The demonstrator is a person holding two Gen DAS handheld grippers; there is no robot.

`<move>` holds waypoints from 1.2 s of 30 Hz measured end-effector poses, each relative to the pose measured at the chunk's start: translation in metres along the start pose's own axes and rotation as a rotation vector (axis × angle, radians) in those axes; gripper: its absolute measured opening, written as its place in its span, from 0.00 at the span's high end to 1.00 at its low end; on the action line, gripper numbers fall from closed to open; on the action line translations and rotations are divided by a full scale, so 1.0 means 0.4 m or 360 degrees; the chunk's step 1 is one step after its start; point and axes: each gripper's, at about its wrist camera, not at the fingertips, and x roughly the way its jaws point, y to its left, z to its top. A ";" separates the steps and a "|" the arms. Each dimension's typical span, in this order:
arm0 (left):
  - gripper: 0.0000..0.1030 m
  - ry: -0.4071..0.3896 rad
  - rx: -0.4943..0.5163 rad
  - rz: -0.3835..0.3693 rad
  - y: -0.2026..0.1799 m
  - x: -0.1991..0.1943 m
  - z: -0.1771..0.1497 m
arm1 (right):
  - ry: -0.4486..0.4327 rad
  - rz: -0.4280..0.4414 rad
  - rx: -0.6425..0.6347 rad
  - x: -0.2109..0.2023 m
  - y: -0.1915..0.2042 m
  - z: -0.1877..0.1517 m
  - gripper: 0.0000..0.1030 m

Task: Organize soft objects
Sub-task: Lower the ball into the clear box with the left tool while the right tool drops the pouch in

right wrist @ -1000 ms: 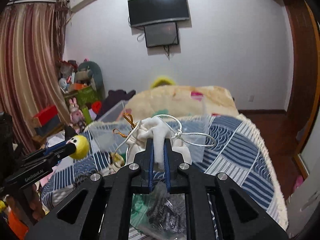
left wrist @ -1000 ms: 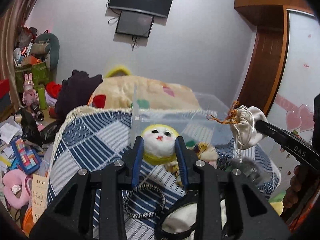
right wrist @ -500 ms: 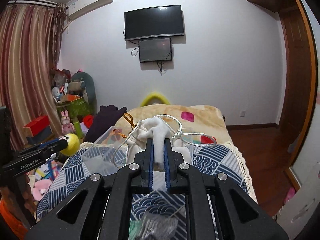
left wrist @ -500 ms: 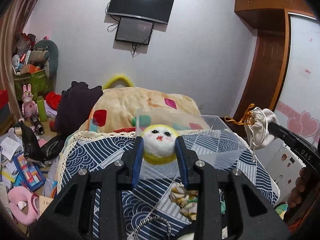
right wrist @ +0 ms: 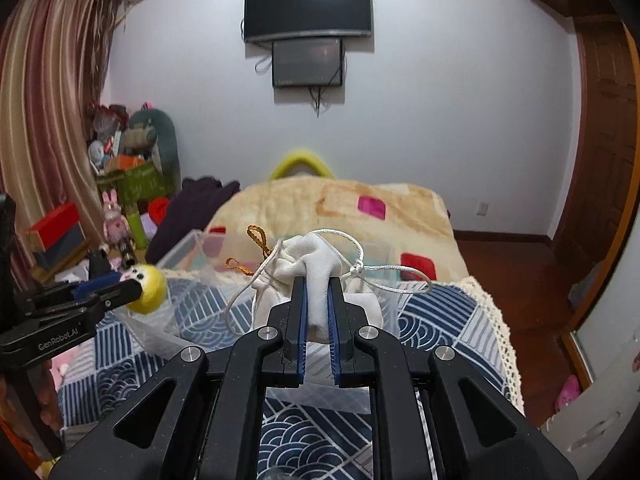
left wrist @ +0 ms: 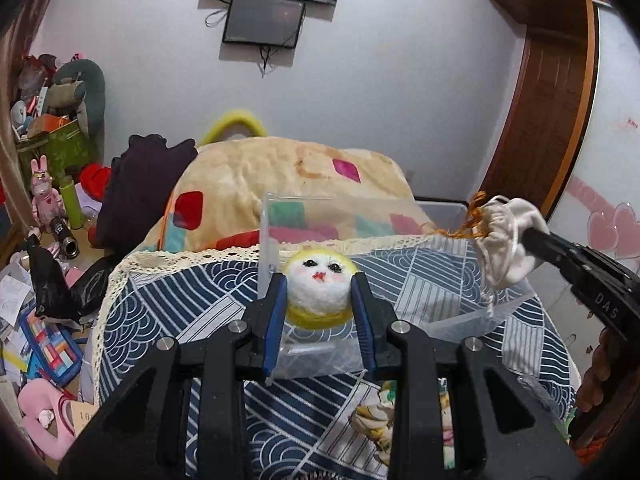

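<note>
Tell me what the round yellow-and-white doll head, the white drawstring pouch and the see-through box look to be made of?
Round yellow-and-white doll head: likely felted wool, fuzzy and matte. White drawstring pouch: soft woven cloth, creased and gathered, with a shiny cord. See-through box: probably thin hard plastic, clear with glossy straight walls.

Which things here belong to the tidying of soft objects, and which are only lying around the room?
Belonging to the job:
- felt ball with a painted face, held in the left tongs
- white drawstring pouch, held in the right tongs
- clear plastic box on the bed

Just lying about:
- pink rabbit toy
- dark garment
- wall television
</note>
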 end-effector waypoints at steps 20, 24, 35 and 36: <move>0.54 0.0144 0.0056 0.0014 -0.028 0.071 -0.014 | 0.0271 0.0055 -0.0083 0.069 0.004 -0.016 0.88; 0.48 0.0116 0.0075 0.0019 -0.037 0.043 -0.013 | 0.0247 0.0077 -0.0087 0.051 0.005 -0.011 0.84; 0.19 -0.0049 0.0106 0.0020 -0.069 -0.093 -0.022 | -0.0036 0.0025 -0.0082 -0.102 -0.001 0.002 0.37; 0.13 -0.0063 0.0101 0.0014 -0.072 -0.107 -0.028 | -0.0059 0.0021 -0.0082 -0.114 -0.002 -0.001 0.34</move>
